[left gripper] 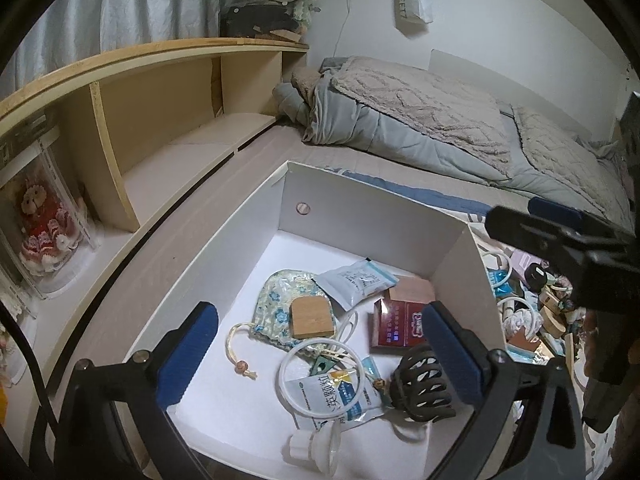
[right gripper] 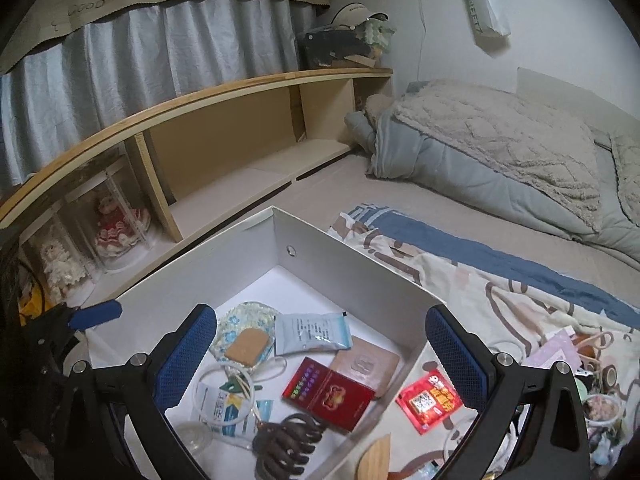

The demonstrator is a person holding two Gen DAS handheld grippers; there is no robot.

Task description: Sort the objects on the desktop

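Left gripper [left gripper: 316,344], jaws spread wide and empty, hovers over my open white cardboard box [left gripper: 460,272], where a dark brown claw hair clip [left gripper: 420,380] lies. Right gripper [right gripper: 320,348], equally wide, must next reach the red foil sachet [right gripper: 430,400] just outside.

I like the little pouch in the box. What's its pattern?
Blue flowers on pale cloth; the drawstring pouch shows best in the left wrist view.
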